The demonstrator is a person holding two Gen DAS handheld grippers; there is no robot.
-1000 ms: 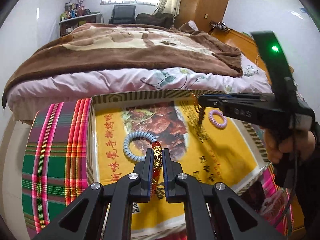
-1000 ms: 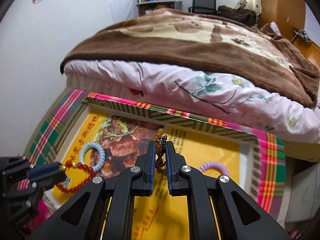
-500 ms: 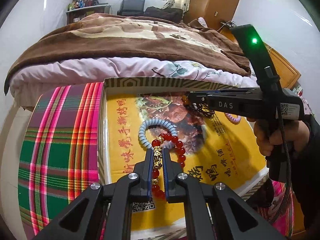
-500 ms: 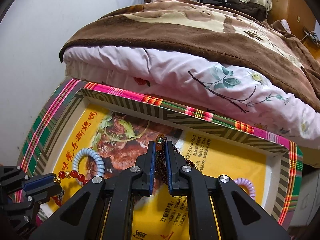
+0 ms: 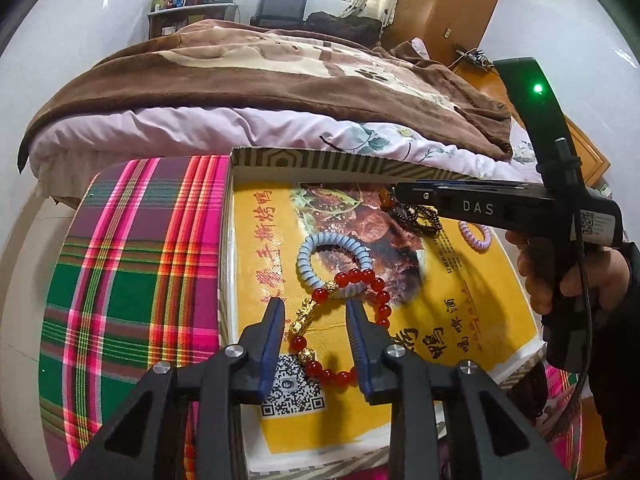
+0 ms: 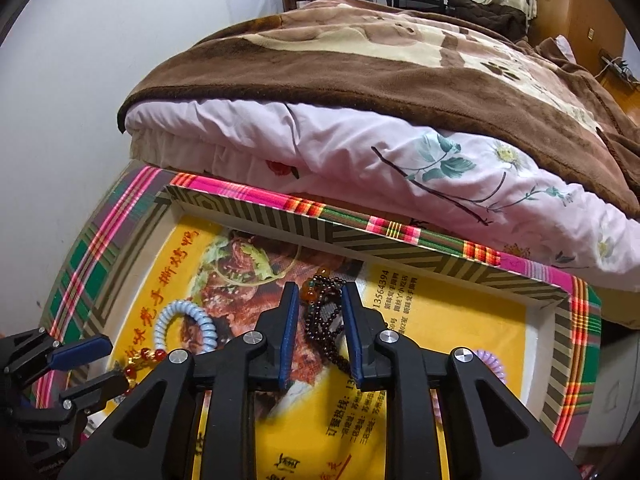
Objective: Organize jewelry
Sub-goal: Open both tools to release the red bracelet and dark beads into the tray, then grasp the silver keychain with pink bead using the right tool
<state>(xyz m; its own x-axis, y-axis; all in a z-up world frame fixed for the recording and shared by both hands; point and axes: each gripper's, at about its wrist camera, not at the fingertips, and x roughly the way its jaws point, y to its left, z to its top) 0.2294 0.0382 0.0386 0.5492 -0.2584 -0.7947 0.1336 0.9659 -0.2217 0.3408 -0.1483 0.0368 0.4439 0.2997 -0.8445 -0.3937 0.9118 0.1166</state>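
Both grippers are down inside the shallow box (image 5: 320, 162) that sits on the plaid cloth (image 5: 132, 264) by the bed, and both have just been opening their jaws — this looks like the let-go, not a pickup.

Left gripper (image 5: 316, 320): jaws parted partway, pads clear of the beads. The red bead bracelet (image 5: 362, 280) w/ gold charms lies flat on the yellow printed liner (image 5: 460, 320), part of its loop between the jaws, nothing pinching it. Its far end overlaps the pale blue coil band (image 5: 316, 250), so the two are touching — prob. being laid down as a group on that side of the box.

Right gripper (image 6: 318, 306): also parted, a bit narrower than the left. The dark bead strand (image 6: 326, 320) w/ an amber bead at its far end lies heaped between the jaws on the liner, near the box's back wall. Pads seem just off it, though it's tight on one side and hard to be sure. The person's hand (image 5: 560, 276) is wrapped round that gripper's handle.

A small lilac coil band (image 5: 474, 236) lies alone toward the right of the box, apart from the rest.

My read: the box is the collecting spot, and each piece is set down low so beads don't roll or tangle. Next would be lifting straight up — otherwise a pad could drag a strand along.
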